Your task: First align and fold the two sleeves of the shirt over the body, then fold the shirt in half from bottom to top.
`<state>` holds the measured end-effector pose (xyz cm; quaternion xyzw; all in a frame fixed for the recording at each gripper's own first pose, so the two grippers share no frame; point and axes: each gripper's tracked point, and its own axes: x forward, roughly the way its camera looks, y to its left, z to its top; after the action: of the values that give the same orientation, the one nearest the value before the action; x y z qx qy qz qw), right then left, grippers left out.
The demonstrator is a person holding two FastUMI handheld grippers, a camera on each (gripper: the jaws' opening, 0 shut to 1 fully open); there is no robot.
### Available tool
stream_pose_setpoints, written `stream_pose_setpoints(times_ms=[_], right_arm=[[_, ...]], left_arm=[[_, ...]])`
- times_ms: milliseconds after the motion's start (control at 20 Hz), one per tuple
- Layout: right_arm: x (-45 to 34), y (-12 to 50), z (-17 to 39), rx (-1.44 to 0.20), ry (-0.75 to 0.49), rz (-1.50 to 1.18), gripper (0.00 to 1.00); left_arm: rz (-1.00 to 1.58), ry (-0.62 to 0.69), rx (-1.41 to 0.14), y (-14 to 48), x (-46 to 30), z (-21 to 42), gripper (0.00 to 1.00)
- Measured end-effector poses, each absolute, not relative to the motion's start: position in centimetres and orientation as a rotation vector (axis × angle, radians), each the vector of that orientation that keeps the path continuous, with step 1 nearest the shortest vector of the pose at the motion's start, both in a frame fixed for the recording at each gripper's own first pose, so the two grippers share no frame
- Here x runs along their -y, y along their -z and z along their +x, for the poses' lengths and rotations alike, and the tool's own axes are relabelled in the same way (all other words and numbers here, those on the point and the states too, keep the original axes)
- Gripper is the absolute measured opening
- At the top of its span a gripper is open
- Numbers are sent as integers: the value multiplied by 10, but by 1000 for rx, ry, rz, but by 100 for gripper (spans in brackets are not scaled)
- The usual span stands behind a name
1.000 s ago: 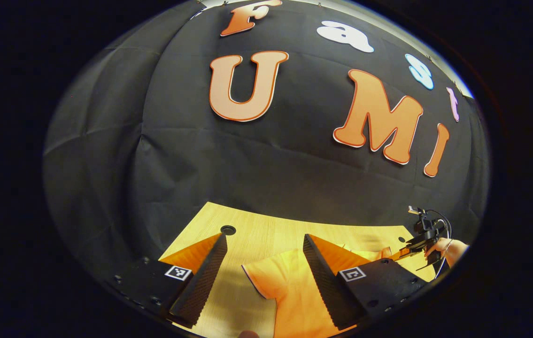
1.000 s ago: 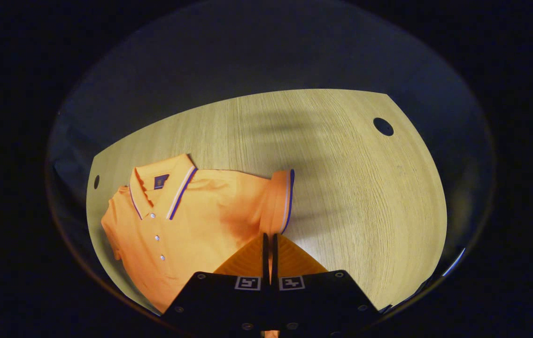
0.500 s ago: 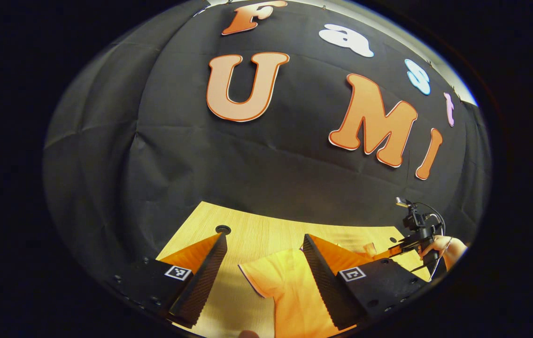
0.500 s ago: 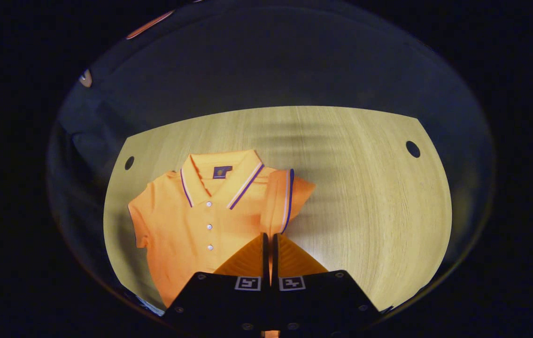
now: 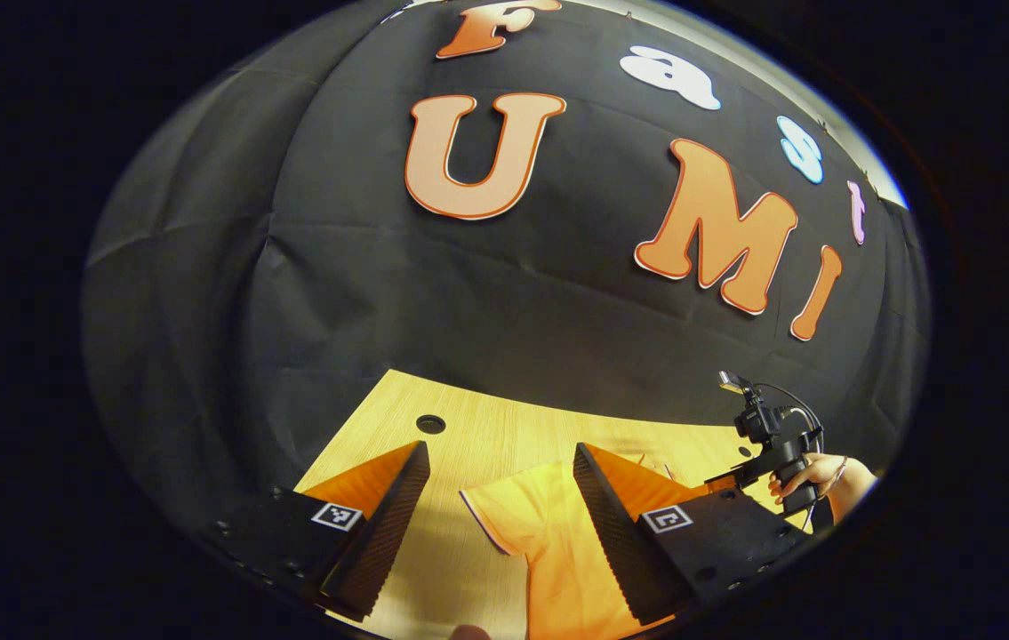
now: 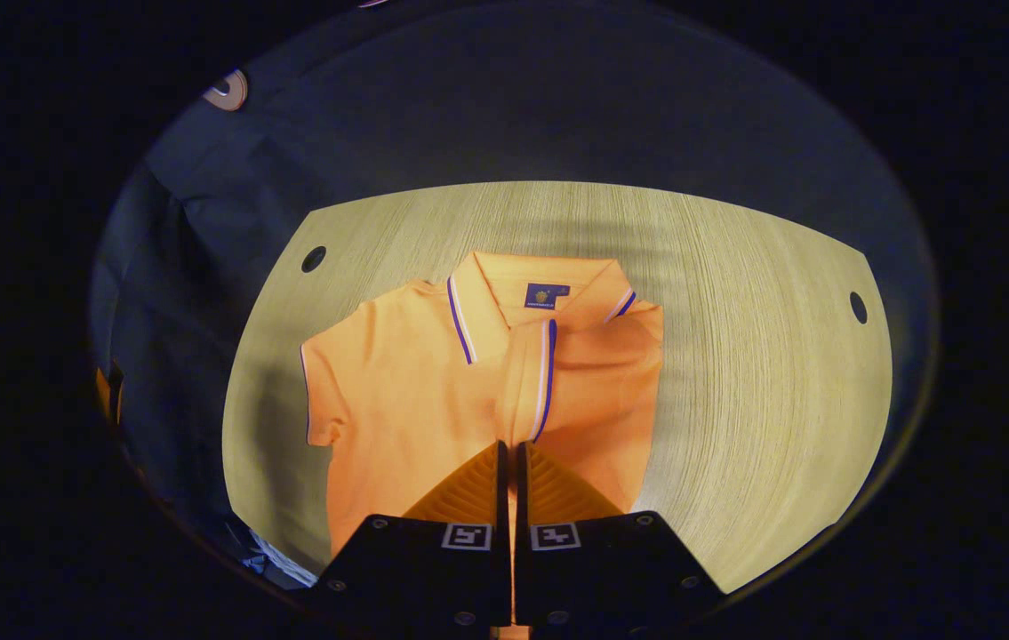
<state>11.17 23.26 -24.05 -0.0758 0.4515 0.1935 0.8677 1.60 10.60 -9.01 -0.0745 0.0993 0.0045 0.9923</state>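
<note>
Left gripper view: left tongs (image 5: 495, 524) gape wide, nothing between them, low over the tabletop (image 5: 504, 431) near its front edge. The orange shirt (image 5: 548, 542) lies flat below, one sleeve (image 5: 500, 516) spread out toward the tabletop's far corner w/ the round hole (image 5: 430, 424). Probably waiting its turn at that sleeve. Farther off, a hand (image 5: 811, 471) holds the right tongs (image 5: 722, 483) over the shirt.

Right gripper view: right tongs (image 6: 508, 467) pinched together on the trimmed cuff of the other sleeve (image 6: 540, 382), which is drawn across the chest, cuff just below the collar (image 6: 540, 293); held up so the fabric lands smooth on the body, I'd say. Shirt (image 6: 406, 400) sits mid-tabletop, collar toward the far edge, w/ bare tabletop (image 6: 753, 356) around it. First sleeve fold looks nearly placed; the spread sleeve (image 6: 326, 391) not yet folded, bottom-to-top fold not yet done.
</note>
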Motion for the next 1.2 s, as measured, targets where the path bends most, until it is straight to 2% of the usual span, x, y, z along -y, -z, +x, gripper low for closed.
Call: stream_pose_setpoints(times_ms=[150, 200, 250, 300, 350, 400, 450, 500, 800, 950, 1200], right_arm=[[-266, 240, 95, -987, -512, -66, 6], [-275, 236, 93, -975, -547, -53, 22], [-280, 235, 92, -967, -563, -45, 22], [-283, 235, 91, -963, -569, -39, 32], [-281, 234, 93, -955, -564, -44, 45], [-276, 234, 96, -945, -556, -59, 65], [-269, 234, 98, -935, -539, -78, 77], [-263, 235, 101, -925, -526, -85, 99], [-229, 207, 109, -813, -502, -50, 99], [-212, 185, 105, -760, -520, -33, 99], [-182, 159, 83, -717, -581, -25, 99]], left_arm=[[-164, -10, -209, 96, -105, 18, 98], [-169, -12, -215, 99, -105, 18, 98], [-178, -12, -221, 101, -105, 19, 98], [-190, -10, -229, 104, -103, 20, 100], [-204, -9, -238, 107, -100, 22, 98], [-218, -10, -251, 111, -99, 23, 98], [-231, -13, -269, 118, -97, 26, 96], [-243, -20, -291, 125, -97, 29, 98], [-348, -63, -493, 178, -81, 51, 98], [-395, -93, -637, 208, -69, 59, 98], [-461, -181, -793, 246, -76, 72, 98]])
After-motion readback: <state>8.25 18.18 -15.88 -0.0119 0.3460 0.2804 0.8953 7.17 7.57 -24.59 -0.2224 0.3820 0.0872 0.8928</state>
